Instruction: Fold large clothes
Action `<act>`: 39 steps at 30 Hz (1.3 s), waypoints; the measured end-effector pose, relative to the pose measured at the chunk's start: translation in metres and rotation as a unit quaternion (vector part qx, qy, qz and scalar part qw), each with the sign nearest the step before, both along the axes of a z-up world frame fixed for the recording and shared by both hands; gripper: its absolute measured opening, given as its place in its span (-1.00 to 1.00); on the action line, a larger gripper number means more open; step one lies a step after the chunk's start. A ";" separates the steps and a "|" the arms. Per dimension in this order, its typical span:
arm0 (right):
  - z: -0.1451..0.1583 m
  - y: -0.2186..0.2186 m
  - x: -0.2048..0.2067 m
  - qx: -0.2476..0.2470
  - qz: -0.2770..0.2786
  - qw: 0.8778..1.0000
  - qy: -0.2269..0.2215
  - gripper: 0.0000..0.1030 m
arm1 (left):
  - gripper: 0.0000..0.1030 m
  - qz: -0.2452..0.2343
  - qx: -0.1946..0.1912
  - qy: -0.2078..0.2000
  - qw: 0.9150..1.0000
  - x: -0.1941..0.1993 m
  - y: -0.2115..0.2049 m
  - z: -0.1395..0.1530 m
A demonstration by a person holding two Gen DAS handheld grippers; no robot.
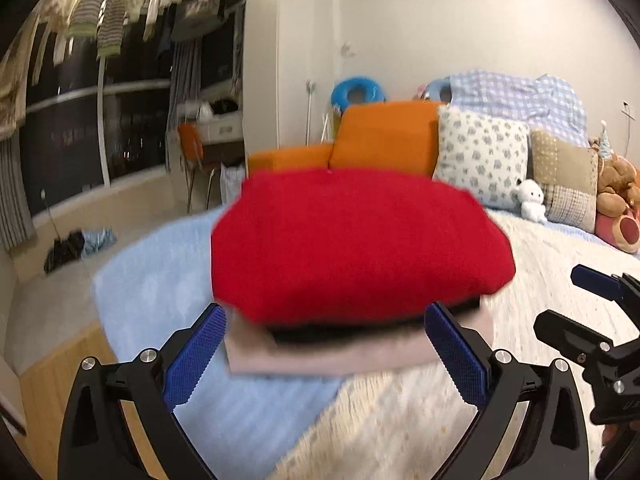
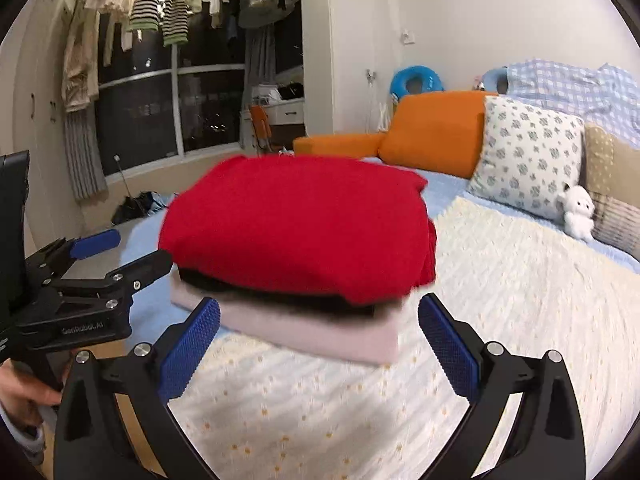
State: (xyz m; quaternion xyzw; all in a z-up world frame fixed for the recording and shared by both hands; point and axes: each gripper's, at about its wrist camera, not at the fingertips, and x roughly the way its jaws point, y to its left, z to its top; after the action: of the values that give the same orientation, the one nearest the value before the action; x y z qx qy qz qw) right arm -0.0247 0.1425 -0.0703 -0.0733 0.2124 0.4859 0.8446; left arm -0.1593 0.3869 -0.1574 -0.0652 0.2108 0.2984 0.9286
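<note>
A folded red garment (image 1: 356, 244) lies on top of a stack, over a folded black garment (image 1: 360, 330) and a folded pale pink one (image 1: 320, 356), on the bed. The stack also shows in the right wrist view, with the red garment (image 2: 296, 224), the black one (image 2: 280, 298) and the pink one (image 2: 320, 332). My left gripper (image 1: 326, 344) is open and empty just in front of the stack. My right gripper (image 2: 320, 336) is open and empty at the stack's near edge. Each gripper shows in the other's view, the right gripper (image 1: 576, 312) and the left gripper (image 2: 116, 252).
The bed has a cream blanket (image 2: 400, 400) and a light blue sheet (image 1: 160, 280). Orange cushions (image 1: 384, 136), a flowered pillow (image 1: 480, 156), a patchwork pillow (image 1: 568, 180) and plush toys (image 1: 532, 200) line the far side. Clothes hang by the dark window (image 2: 160, 8).
</note>
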 end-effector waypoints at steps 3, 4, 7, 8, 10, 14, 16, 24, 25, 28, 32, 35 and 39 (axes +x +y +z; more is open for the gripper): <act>-0.017 -0.001 -0.005 -0.009 -0.018 1.000 0.013 0.91 | 0.95 0.027 -0.016 0.015 0.999 -0.010 0.003 -0.022; -0.023 -0.001 -0.008 -0.010 -0.024 1.000 0.016 0.91 | 0.95 0.039 -0.022 0.017 0.999 -0.014 0.004 -0.029; -0.035 -0.002 -0.012 -0.019 -0.042 0.999 0.016 0.91 | 0.95 0.046 -0.059 0.012 0.997 -0.029 0.008 -0.044; -0.040 -0.001 -0.014 -0.022 -0.043 0.999 0.014 0.91 | 0.95 0.049 -0.071 0.012 0.996 -0.033 0.009 -0.050; -0.047 -0.001 -0.018 -0.029 -0.046 0.999 0.008 0.91 | 0.95 0.050 -0.088 0.016 0.995 -0.036 0.013 -0.058; -0.057 -0.002 -0.021 -0.031 -0.048 0.998 0.008 0.90 | 0.95 0.061 -0.086 0.026 0.994 -0.037 0.015 -0.067; -0.059 -0.004 -0.020 -0.028 -0.049 0.998 0.015 0.91 | 0.95 0.057 -0.093 0.022 0.994 -0.037 0.017 -0.068; -0.057 -0.004 -0.021 -0.024 -0.045 0.999 0.004 0.91 | 0.95 0.041 -0.089 0.021 0.995 -0.025 0.016 -0.062; -0.057 -0.003 -0.022 -0.025 -0.045 0.999 0.003 0.90 | 0.95 0.040 -0.085 0.022 0.995 -0.023 0.016 -0.061; -0.056 -0.004 -0.023 -0.025 -0.044 0.999 -0.002 0.90 | 0.95 0.036 -0.084 0.012 0.996 -0.025 0.012 -0.056; -0.054 -0.005 -0.026 -0.025 -0.046 0.999 -0.007 0.90 | 0.95 0.027 -0.106 -0.010 0.994 -0.025 0.014 -0.048; -0.054 -0.005 -0.026 -0.024 -0.045 0.999 -0.004 0.90 | 0.95 0.030 -0.112 -0.004 0.993 -0.022 0.016 -0.046; -0.053 -0.005 -0.026 -0.025 -0.044 0.999 -0.004 0.90 | 0.95 0.035 -0.113 0.016 0.993 -0.017 0.015 -0.050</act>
State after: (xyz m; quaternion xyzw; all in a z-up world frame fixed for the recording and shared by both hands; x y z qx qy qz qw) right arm -0.0509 0.1373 -0.1230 -0.0865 0.2240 0.4428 0.8638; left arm -0.1762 0.4021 -0.2078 -0.1725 0.2558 0.3058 0.9007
